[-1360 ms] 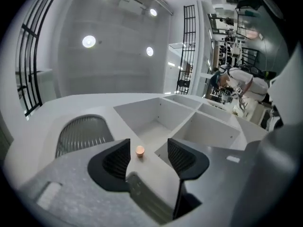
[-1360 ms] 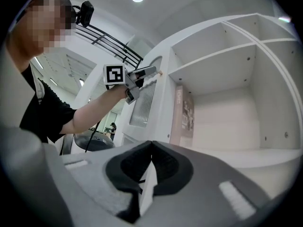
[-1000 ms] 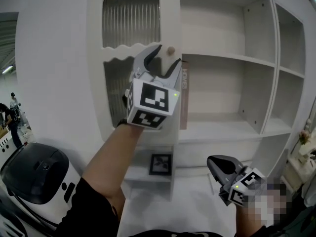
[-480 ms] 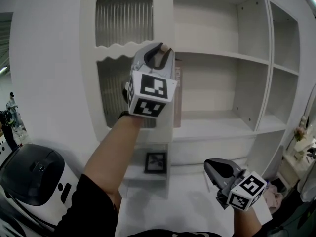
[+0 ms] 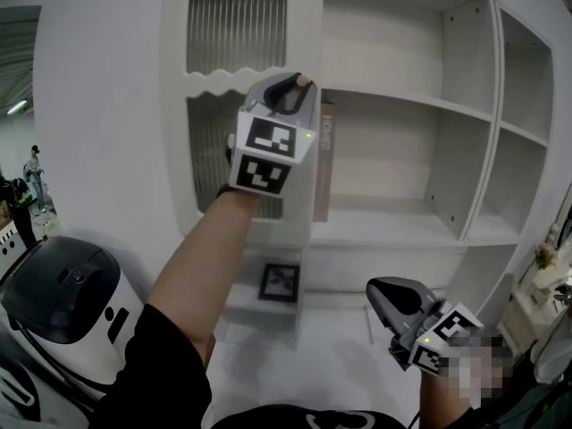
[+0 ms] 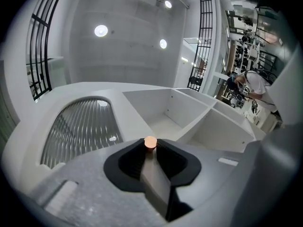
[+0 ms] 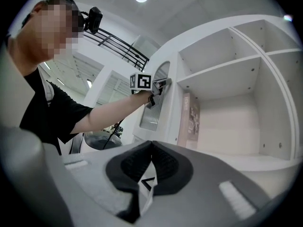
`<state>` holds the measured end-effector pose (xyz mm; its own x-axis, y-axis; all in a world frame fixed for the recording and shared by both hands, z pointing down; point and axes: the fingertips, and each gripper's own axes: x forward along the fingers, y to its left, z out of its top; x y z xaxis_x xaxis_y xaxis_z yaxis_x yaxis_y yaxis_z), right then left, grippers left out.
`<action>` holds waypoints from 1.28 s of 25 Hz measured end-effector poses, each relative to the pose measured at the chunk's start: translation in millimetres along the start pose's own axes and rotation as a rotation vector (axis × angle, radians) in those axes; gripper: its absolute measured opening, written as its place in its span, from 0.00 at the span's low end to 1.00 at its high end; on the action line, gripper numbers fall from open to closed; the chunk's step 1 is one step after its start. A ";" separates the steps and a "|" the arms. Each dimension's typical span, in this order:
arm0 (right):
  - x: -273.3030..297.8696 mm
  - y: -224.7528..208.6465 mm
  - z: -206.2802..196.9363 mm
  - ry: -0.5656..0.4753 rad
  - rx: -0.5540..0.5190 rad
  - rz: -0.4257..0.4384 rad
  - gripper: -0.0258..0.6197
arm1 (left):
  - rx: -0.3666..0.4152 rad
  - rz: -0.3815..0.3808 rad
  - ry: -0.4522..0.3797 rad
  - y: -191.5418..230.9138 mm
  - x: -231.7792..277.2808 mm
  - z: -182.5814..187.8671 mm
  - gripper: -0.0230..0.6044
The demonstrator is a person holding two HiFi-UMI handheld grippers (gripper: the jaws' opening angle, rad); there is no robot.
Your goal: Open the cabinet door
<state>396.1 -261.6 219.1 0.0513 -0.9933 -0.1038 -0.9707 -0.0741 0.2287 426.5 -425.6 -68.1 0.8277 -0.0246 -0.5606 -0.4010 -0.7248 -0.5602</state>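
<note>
1. The white shelving unit (image 5: 447,150) fills most of the head view, and its open compartments on the right are bare white boards.
2. The cabinet door (image 5: 174,123) takes up the unit's left part. It is a tall white panel with an arched ribbed-glass pane (image 5: 237,21) above and a second ribbed pane with a wavy top edge below. From these views I cannot tell whether it sits fully shut or stands slightly ajar.
3. A rounded white machine with a black top (image 5: 63,302) stands at the lower left, well apart from the door.
4. The person's left forearm (image 5: 201,257) rises from the bottom of the head view towards the door's right edge.
5. The left gripper (image 5: 295,88) is at that edge and tilts upward, with its marker cube (image 5: 266,155) facing the head camera. Its jaws are closing and their dark pads already hug the knob (its own view shows the knob caught right at the tips).
6. The right gripper (image 5: 380,293) hangs low on the right, well apart from the shelves. In its own view (image 7: 151,145) the pads meet at the tips with nothing between them.
7. A flat pinkish book or box (image 5: 323,168) stands upright on the shelf just beside the door's right edge.
8. A small dark-framed picture (image 5: 280,281) leans in the compartment below the door.
9. The knob (image 5: 303,81), small, round and light wood-coloured (image 6: 150,142), sits on the door's right edge level with the wavy rail.
</note>
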 end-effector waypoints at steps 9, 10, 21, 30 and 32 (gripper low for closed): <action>-17.3 -2.7 0.5 -0.022 -0.010 0.077 0.04 | -0.029 0.006 0.051 1.2 -2.5 4.1 0.15; -22.1 -3.9 -2.3 -0.024 -0.005 0.077 0.04 | -0.034 0.007 0.056 1.4 -2.9 4.7 0.15; -52.9 -15.9 -31.5 0.003 0.065 0.050 0.04 | -0.095 0.021 0.080 -0.6 -10.8 10.6 0.15; -59.4 -8.1 -28.1 0.000 0.075 0.008 0.04 | -0.119 0.001 0.067 1.1 -22.8 18.8 0.15; -54.4 -3.4 -25.1 -0.006 0.074 0.004 0.04 | -0.121 -0.003 0.053 1.9 -25.2 22.2 0.15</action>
<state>402.5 -209.6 248.3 0.0464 -0.9930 -0.1088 -0.9856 -0.0633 0.1568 396.2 -411.1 -68.5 0.8495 -0.0563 -0.5246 -0.3512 -0.8023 -0.4826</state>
